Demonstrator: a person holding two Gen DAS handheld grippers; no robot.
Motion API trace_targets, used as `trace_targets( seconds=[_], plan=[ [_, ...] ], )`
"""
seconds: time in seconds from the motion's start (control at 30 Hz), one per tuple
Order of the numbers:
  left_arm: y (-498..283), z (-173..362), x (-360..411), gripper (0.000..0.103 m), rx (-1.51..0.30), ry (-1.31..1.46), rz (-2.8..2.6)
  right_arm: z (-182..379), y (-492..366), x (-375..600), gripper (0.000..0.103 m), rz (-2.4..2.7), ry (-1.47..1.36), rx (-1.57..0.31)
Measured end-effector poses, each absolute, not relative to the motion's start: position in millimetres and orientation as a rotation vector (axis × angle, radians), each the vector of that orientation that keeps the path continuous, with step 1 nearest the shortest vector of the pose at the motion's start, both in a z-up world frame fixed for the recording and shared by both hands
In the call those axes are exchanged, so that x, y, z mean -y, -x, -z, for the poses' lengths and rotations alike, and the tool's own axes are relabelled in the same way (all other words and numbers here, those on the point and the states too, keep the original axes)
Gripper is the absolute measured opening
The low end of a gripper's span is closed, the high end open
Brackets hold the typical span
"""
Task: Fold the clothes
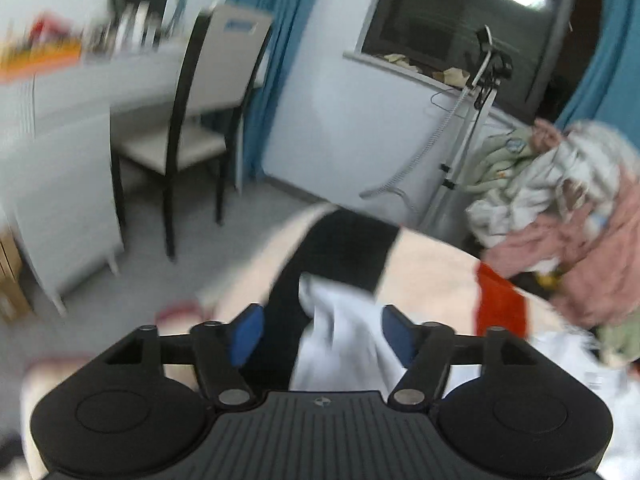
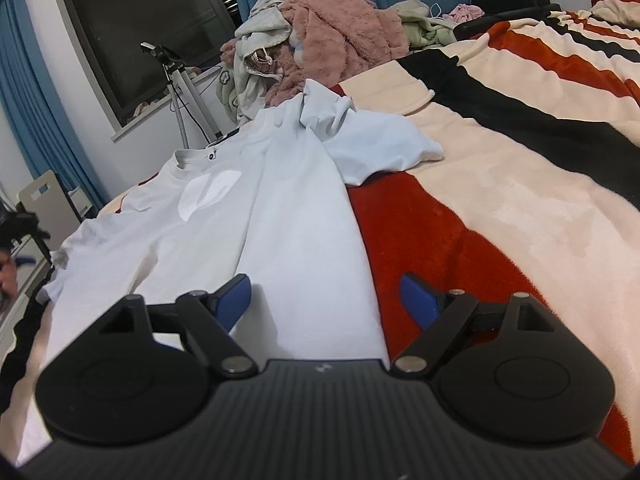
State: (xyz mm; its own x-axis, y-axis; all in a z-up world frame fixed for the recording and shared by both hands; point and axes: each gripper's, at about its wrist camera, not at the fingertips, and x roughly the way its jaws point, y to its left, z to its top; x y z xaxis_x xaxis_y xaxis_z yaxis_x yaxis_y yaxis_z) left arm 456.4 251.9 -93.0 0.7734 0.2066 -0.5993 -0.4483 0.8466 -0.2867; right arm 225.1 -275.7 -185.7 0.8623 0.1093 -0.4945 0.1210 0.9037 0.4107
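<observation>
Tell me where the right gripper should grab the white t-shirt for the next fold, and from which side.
Probably the long folded edge of the white t-shirt beside the red stripe of the blanket, near the hem. Bring the right gripper in low from the blanket side: its jaws stand open with nothing between them, and that edge runs straight with bare blanket alongside. The bunched sleeve further up looks too lumpy.

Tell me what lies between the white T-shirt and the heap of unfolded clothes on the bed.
Nothing: in the right wrist view the white T-shirt's rumpled sleeve reaches right up to the clothes heap.
</observation>
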Motion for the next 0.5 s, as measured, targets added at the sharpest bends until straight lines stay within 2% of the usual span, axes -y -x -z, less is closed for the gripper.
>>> trace_targets(
  seconds=[0.03,0.23,0.4,0.43,0.5],
  plan=[
    [-437.6,96.4,-256.8,0.078,-0.587,0.496,-0.342,185.3,-224.7,275.8,0.084,0.005,-0.450,-0.535],
    [-348.3,131.9,-259.1,0.081,-0.589,0.802,-0.177,179.0,-218.1,277.8,0.083,-0.008,-0.473,-0.530],
    [-363.4,157.0,-250.5,0.081,-0.573,0.874,-0.211,173.1,-209.6,273.9,0.083,-0.027,-0.460,-0.517],
    [-370.4,159.6,-251.5,0.080,-0.558,0.890,-0.226,172.3,-209.0,273.3,0.083,-0.027,-0.454,-0.514],
    [-387.7,155.4,-244.7,0.054,-0.536,0.811,-0.296,171.8,-208.9,272.7,0.083,-0.026,-0.444,-0.511]
  ],
)
